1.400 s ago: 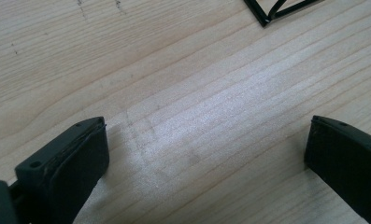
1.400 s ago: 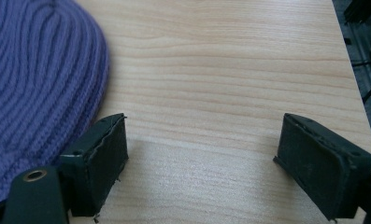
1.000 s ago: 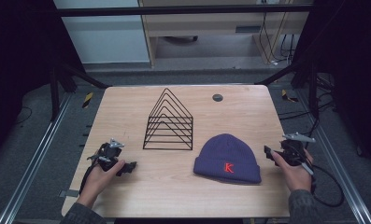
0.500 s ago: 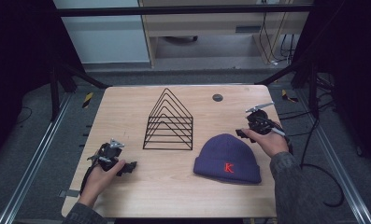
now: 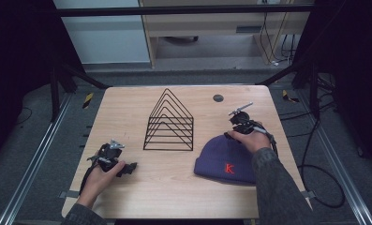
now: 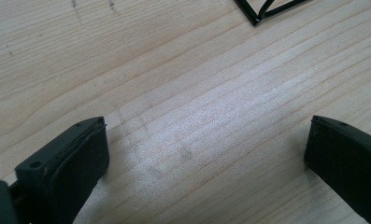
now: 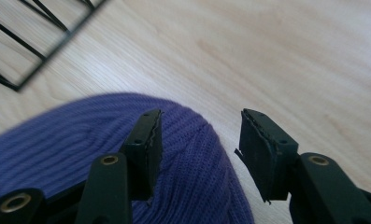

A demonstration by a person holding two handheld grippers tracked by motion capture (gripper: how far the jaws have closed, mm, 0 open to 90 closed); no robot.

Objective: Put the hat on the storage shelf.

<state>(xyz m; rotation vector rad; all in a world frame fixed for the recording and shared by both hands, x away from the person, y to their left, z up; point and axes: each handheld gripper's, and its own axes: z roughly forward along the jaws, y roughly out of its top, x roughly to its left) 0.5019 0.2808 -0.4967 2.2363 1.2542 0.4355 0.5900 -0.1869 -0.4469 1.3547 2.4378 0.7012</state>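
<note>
While over purple beanie (image 7: 80,154) crown | right hand-held gripper (image 7: 199,149) jaws apart

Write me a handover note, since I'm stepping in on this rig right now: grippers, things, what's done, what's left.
Right gripper: jaws open, poised over the top edge of the beanie, one jaw above the knit, the other above bare wood; no grip yet.
Left gripper: jaws wide open, idle over bare table at the near left.
Beanie lies flat at the near right, red K facing the person. Wire rack stands mid-table, apart from it.
Done: the approach to the beanie.
Left: probably close on the beanie and lift; where it goes can't be told.
</note>
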